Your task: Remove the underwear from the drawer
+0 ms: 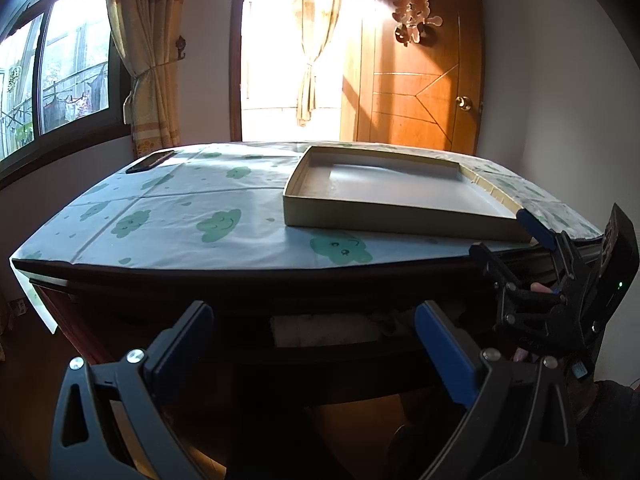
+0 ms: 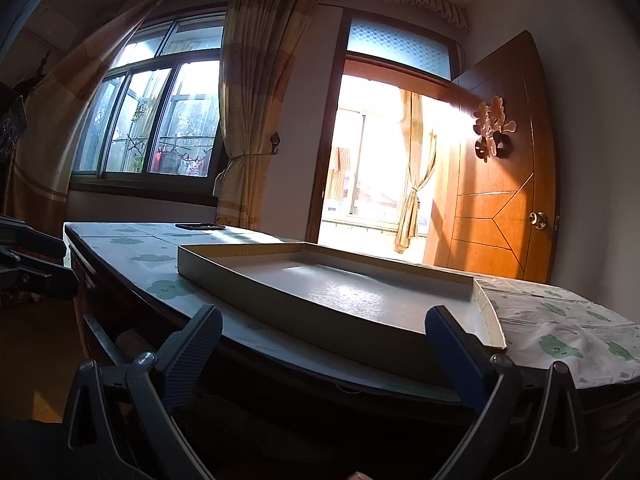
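Note:
Under the table top, a dark wooden drawer [image 1: 256, 360] stands pulled out a little. A pale folded piece of fabric [image 1: 324, 332] shows in its gap; the rest of the inside is dark. My left gripper [image 1: 316, 344] is open, its blue pads on either side of that gap and just in front of the drawer. My right gripper [image 1: 510, 240] hovers at the table's right front edge, near the corner of the cardboard tray [image 1: 400, 220]. In the right wrist view the right gripper [image 2: 324, 344] is open and empty before the tray [image 2: 304, 312].
A tablecloth [image 1: 180, 216] with green cloud prints covers the table. A dark phone [image 1: 150, 161] lies at its far left corner. Behind are a curtained window [image 2: 160, 128], a bright balcony doorway [image 2: 372, 168] and an open wooden door [image 2: 504, 184].

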### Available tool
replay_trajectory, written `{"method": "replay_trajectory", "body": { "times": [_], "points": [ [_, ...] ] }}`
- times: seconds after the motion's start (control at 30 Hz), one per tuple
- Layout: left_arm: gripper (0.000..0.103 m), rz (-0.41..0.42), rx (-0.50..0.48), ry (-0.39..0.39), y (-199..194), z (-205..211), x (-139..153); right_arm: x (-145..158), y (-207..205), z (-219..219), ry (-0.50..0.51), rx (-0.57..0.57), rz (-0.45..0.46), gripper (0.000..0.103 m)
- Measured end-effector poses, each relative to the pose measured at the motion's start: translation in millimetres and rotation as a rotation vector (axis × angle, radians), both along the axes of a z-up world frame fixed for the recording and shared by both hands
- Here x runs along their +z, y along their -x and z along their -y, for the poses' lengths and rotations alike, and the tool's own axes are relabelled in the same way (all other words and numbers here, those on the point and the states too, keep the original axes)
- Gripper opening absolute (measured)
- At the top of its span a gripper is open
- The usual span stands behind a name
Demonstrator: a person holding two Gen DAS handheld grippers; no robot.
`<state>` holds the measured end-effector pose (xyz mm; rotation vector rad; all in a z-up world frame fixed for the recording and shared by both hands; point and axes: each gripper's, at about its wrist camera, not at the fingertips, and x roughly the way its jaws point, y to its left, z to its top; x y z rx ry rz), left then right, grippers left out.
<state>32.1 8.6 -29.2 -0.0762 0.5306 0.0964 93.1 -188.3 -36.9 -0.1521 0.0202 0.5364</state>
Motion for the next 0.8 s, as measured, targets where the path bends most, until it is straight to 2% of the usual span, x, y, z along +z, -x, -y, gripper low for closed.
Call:
{"method": "replay_trajectory", "body": {
  "times": [0.27, 0.53, 0.8],
  "points": [
    [0.103, -0.01, 0.008, 0.009, 1.7, -2.0, -1.2, -10.8, 1.6, -3.5, 0.05, -0.01, 0.064, 0.102],
    [0.103, -0.012, 0.011, 0.011, 4.3, -2.6, -0.5, -15.4, -3.2, -5.0, 0.099, -0.007, 0.053, 0.102],
    [0.103, -0.018, 0.009, 0.007, 7.0, -2.1, -0.6, -13.2, -1.1, 8.7, 0.063, -0.026, 0.021, 0.102]
  ]
}}
